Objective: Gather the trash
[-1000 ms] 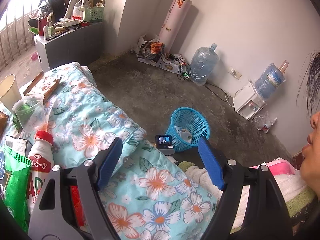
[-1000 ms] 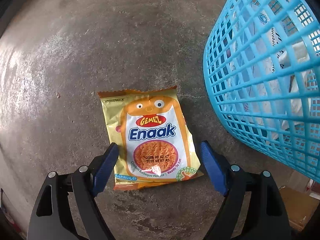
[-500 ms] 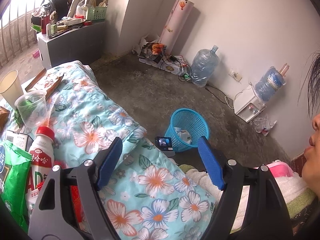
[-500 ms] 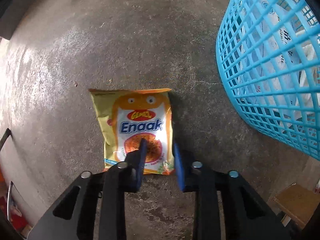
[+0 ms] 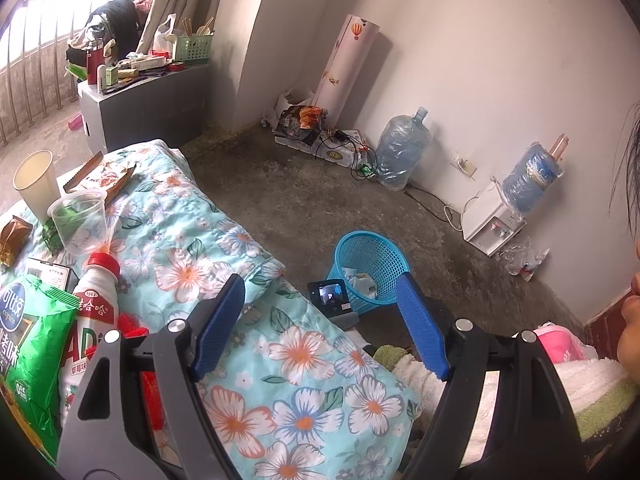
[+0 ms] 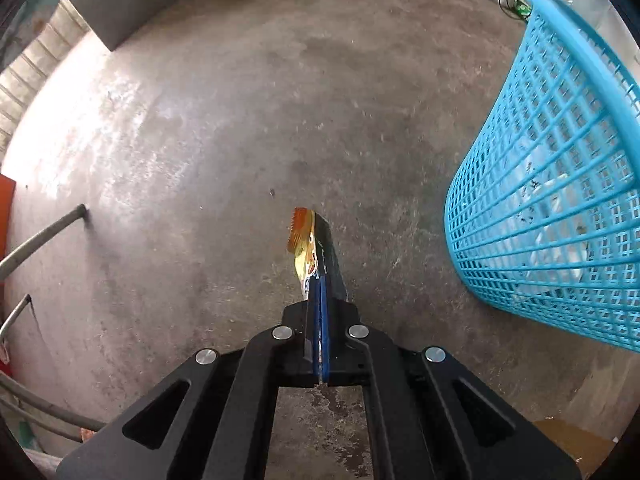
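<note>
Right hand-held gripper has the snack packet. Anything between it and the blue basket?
Nothing visible does. The snack packet hangs pinched in the right hand-held gripper, with only bare concrete floor between it and the blue basket.

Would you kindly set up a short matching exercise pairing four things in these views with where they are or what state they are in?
Things:
1. snack packet
2. blue basket
3. left hand-held gripper
4. white bottle with a red cap

Places or states:
A. open, with nothing between its fingers
B. pinched in the shut right hand-held gripper, clear of the floor
C. stands on the concrete floor with trash inside
D. on the floral quilt beside a green bag

Pairs: 1-B, 2-C, 3-A, 4-D
</note>
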Demonstrator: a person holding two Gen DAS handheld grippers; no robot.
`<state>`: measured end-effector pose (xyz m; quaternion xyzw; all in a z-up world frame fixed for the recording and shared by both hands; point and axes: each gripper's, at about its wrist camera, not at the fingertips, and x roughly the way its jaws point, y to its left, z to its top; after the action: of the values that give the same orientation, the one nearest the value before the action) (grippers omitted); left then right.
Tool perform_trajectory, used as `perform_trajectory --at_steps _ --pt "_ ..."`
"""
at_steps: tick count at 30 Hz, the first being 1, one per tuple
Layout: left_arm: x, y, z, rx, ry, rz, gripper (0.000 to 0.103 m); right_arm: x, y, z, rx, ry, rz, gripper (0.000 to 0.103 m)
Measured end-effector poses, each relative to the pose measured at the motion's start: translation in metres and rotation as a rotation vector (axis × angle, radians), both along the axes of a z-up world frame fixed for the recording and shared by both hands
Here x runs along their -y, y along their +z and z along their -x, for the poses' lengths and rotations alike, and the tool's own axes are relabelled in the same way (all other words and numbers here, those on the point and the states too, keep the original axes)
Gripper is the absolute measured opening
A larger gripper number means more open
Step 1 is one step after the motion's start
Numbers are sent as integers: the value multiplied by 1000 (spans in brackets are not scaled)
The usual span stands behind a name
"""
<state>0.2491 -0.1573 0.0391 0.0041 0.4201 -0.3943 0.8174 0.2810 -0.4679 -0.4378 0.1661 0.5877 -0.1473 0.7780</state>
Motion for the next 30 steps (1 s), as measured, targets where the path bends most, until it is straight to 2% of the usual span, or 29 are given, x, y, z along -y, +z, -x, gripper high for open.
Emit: perform_trajectory --at_steps 3,8,12,15,17,19,22,24,27,30 --pt "-4 3 4 9 2 11 74 10 32 2 75 -5 -19 0" --pt "-10 5 8 16 11 27 74 38 86 29 216 -46 -97 0" --pt "-14 4 11 12 18 45 74 55 143 51 335 -63 -55 0" --pt "-16 4 13 10 20 58 74 89 167 61 383 -141 -20 0" --pt "-18 5 15 13 21 64 74 115 174 68 374 -204 20 0" --pt "-21 6 18 20 23 67 74 142 169 78 345 -282 17 0" --pt "-28 9 20 33 32 76 74 174 148 85 230 -356 8 2" --pt "-33 11 21 35 42 86 74 187 134 90 152 -382 20 9" --pt "-42 14 26 33 54 99 74 191 131 103 128 -436 62 39" --pt "-50 20 33 55 68 97 74 181 142 117 162 -474 61 42"
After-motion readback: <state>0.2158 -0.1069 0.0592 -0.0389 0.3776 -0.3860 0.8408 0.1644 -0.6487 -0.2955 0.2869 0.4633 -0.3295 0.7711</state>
